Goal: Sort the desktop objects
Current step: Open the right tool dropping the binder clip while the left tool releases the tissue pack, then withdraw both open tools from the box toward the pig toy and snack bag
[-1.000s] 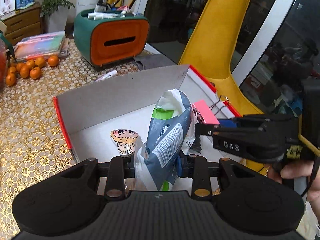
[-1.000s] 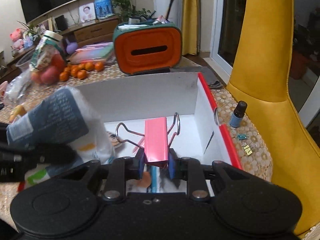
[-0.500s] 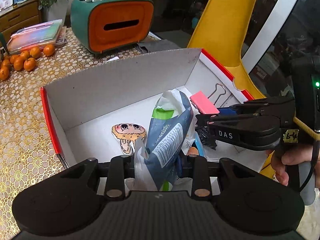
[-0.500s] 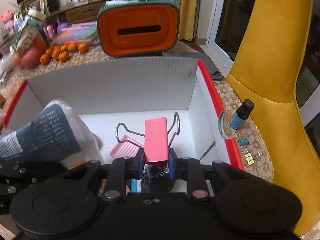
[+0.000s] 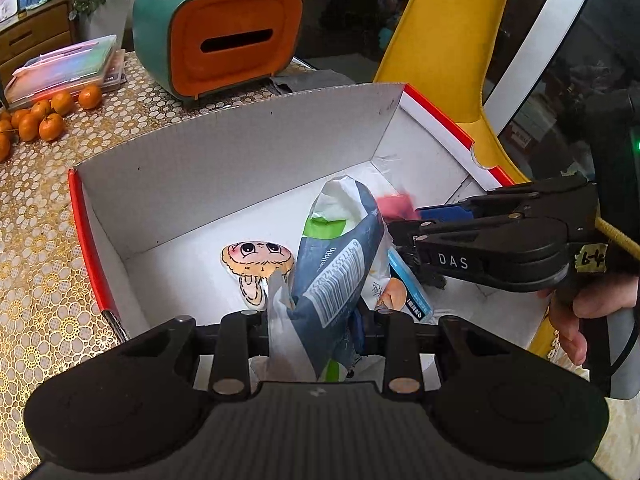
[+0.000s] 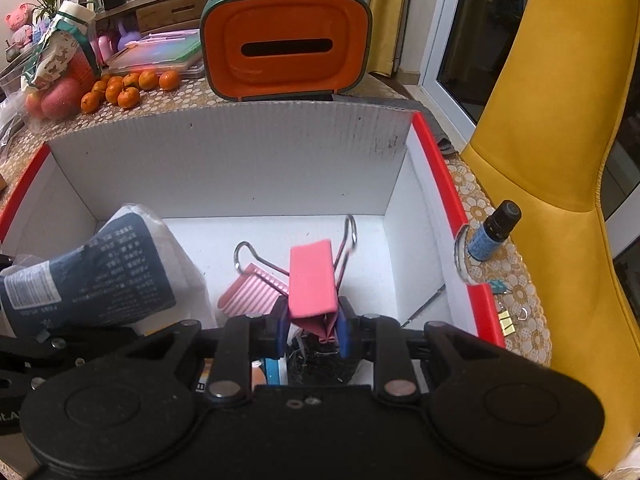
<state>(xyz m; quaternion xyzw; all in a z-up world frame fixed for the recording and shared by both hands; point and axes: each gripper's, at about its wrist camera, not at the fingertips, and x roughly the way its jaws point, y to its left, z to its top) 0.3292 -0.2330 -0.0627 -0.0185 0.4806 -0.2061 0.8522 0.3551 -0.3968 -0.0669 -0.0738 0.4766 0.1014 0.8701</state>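
Left hand-held gripper (image 5: 316, 320): clenched on a soft wipes packet (image 5: 340, 264), which sticks up between its black fingers over the open box.
Wipes packet: dark blue-grey plastic with white crumpled ends, a green patch near the top, and a white barcode label running along its side; in the right wrist view it shows as a dark panel of fine print (image 6: 104, 268) at the left side of the box.
Right hand-held gripper (image 6: 312, 326): clenched on a pink binder clip (image 6: 312, 280), pinched low on its body between blue pads (image 6: 280, 330).
Binder clip: flat pink metal body, tilted slightly, with two silver wire handles spread up and outward; it hangs inside the box, near the box's right wall.
Box (image 6: 240, 160): white corrugated card with red outer edges, open at the top, standing on the tabletop (image 5: 36, 216), which wears a gold lace-pattern cover.
Inside the box: a cartoon mushroom sticker (image 5: 256, 268) lies flat on the floor; a ribbed pink piece (image 6: 252, 290) lies just behind the clip; a blue-edged card (image 5: 404, 284) lies under the packet.
Person's hand (image 5: 580, 316): wrapped round the right gripper's handle, at the right edge of the left wrist view.
Beyond the box: an orange and green tissue holder (image 6: 286, 48) at the far edge of the tabletop, small oranges (image 6: 128, 90) to its left.
Right edge of tabletop: a small dark bottle (image 6: 494, 230) with a blue label stands just outside the box wall, with a yellow chair (image 6: 560, 100) beyond it.
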